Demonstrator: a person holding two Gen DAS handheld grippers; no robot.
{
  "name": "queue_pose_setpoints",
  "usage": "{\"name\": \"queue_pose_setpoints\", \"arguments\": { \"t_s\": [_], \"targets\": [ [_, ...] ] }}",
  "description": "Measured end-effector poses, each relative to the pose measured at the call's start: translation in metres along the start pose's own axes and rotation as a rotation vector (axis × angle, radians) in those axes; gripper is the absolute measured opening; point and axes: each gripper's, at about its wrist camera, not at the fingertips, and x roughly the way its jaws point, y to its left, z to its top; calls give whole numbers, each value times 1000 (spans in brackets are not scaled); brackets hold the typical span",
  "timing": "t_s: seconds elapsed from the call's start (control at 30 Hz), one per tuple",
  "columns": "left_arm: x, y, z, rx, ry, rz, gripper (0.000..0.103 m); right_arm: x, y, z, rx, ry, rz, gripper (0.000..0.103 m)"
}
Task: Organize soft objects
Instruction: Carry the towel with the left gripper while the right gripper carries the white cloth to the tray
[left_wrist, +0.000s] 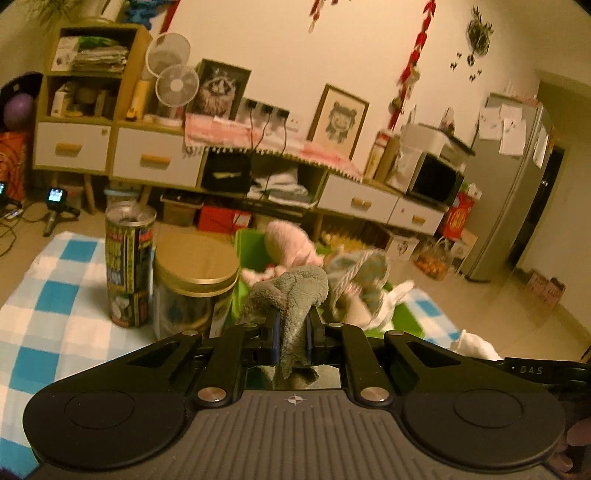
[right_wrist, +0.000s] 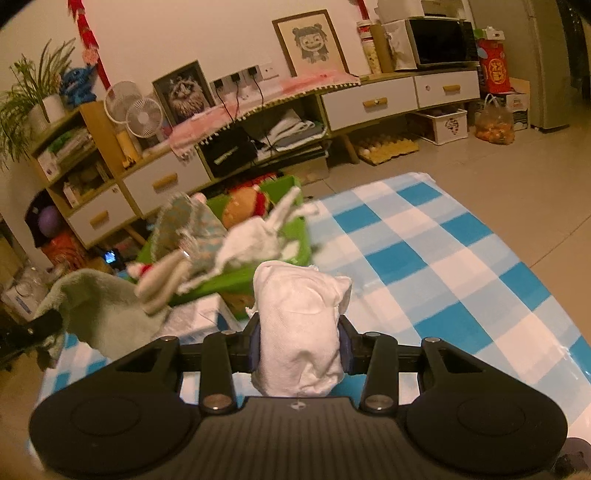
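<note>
Best done one cloth at a time: carry the grey-green towel (left_wrist: 291, 295) forward over the green bin (left_wrist: 402, 317), lower until the hanging folds settle inside the rim, then spread the fingers and draw straight back, so no loose corner drags out with the pads. Same for the white cloth (right_wrist: 299, 332), aimed at a free gap in the green bin (right_wrist: 236, 280) rather than on top of the pile already leaning over the edge. Worth keeping both loads clear of the tall printed can (left_wrist: 129, 269) and the gold-lidded jar (left_wrist: 195, 288) standing just left of the bin, since a swinging towel end could probably tip the can. Left hand-held gripper (left_wrist: 291, 325): pressed together on a bunched fold of the towel, which rises above the fingers and droops behind them; thick, fluffy pile, likely to slip little but to trail. Right hand-held gripper (right_wrist: 299, 336): pinching the white cloth, a thin crumpled bundle standing up between the pads, frayed threads at its top edge. Both held above the blue-and-white checked worktop (right_wrist: 443, 258), near side of the bin. Already in the bin, blurred: a pink plush (left_wrist: 291, 243), a patterned teal fabric piece (left_wrist: 365, 277), a burger-shaped plush (right_wrist: 243, 206) at the far end.
</note>
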Motion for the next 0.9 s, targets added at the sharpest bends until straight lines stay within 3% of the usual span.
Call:
{"name": "queue_pose_setpoints", "arguments": {
  "t_s": [0.57,0.77,0.9],
  "targets": [
    [12,-19,71,-35,-126,-27,9,26,20,55,115,-42,108,22],
    [30,-31,91,2,-129,-20,9,44,15,67,194,-31,125,22],
    [57,-33,93,40,-65,18,10,55,14,70,225,-36,117,22]
  ]
}}
